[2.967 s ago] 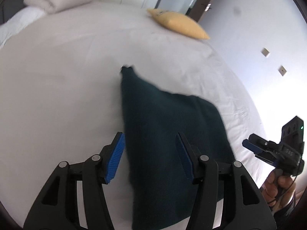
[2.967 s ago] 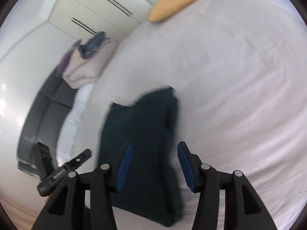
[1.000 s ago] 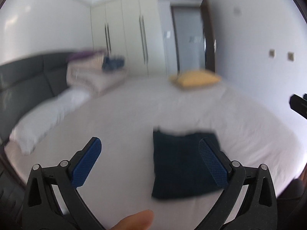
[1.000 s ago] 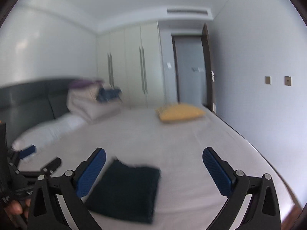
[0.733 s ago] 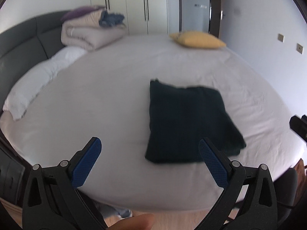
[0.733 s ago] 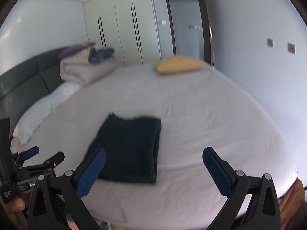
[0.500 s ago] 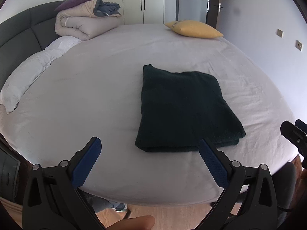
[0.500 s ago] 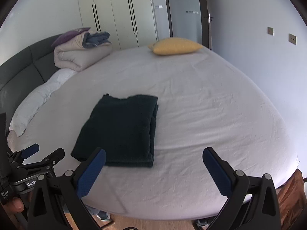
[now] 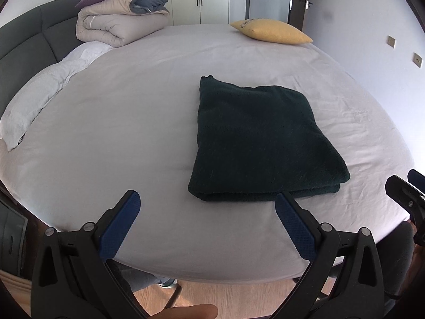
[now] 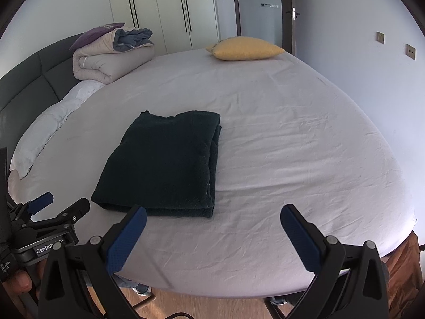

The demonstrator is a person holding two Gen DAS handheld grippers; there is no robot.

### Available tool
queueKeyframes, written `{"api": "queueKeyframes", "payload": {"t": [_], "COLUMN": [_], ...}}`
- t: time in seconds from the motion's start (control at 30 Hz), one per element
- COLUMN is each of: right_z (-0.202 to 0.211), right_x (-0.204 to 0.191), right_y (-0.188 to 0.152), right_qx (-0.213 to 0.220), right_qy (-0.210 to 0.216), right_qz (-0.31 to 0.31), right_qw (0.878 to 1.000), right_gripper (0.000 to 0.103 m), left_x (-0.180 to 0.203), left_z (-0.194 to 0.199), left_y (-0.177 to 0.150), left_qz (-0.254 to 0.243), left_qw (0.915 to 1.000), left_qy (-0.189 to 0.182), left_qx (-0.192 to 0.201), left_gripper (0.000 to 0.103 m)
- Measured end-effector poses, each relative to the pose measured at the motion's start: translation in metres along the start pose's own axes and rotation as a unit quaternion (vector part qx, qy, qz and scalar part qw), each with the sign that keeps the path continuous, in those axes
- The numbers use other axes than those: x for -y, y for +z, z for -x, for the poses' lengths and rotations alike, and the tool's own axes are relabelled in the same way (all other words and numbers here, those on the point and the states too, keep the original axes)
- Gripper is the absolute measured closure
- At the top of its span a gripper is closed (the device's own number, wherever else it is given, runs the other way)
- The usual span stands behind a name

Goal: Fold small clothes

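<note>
From where I sit, the dark green garment (image 9: 263, 143) lies folded into a thick, roughly rectangular stack on the white bed sheet (image 9: 132, 111), toward the near edge of the bed and nearer my left side than my right. In the right wrist view the layered edges show along its right side (image 10: 212, 159), stacked fairly evenly, with one small corner poking out at the far left.

My left gripper (image 9: 204, 223) is held off the near edge of the bed with its jaws spread wide and nothing between the blue pads (image 9: 119, 226); the garment's near edge sits just beyond them, apart from both fingers. My right gripper (image 10: 212, 236) is likewise spread wide and empty, hovering over bare sheet to the right of the stack. Each gripper shows at the margin of the other's view (the left one at (image 10: 47, 223), the right one at (image 9: 406, 191)).

I judge the folding of this piece to be finished or very nearly so: nothing is gripped and the stack looks settled. I see no other small garment waiting on the sheet; the yellow pillow (image 9: 271, 32) and the rolled duvet (image 9: 117, 24) sit well apart at the far side. The next move, as I read it, calls either for tidying that stray far corner, or for pulling both grippers away.
</note>
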State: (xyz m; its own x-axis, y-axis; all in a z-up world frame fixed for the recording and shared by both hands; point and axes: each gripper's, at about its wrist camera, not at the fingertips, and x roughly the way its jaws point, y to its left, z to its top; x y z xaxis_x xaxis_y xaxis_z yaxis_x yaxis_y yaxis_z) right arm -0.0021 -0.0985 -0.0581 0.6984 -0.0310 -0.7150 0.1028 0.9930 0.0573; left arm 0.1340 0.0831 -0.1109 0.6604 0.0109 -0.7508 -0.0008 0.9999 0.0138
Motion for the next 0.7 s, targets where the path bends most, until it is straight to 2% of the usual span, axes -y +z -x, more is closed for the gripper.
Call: {"api": "queueKeyframes", "payload": {"t": [0.7], "right_z": [-0.0105], "right_x": [-0.0042], "right_y": [-0.0037], "right_qx": [-0.013], "right_qy": [0.005], "right_qz": [0.004], "right_qw": [1.0], "right_gripper": [0.0], "left_x": [0.0002], "left_z": [-0.0107], "left_y": [0.0008], "left_qz": [0.005], "left_qw": [0.9999], "left_qy": [-0.001], "left_qx": [-0.013], "left_gripper": [0.0]}}
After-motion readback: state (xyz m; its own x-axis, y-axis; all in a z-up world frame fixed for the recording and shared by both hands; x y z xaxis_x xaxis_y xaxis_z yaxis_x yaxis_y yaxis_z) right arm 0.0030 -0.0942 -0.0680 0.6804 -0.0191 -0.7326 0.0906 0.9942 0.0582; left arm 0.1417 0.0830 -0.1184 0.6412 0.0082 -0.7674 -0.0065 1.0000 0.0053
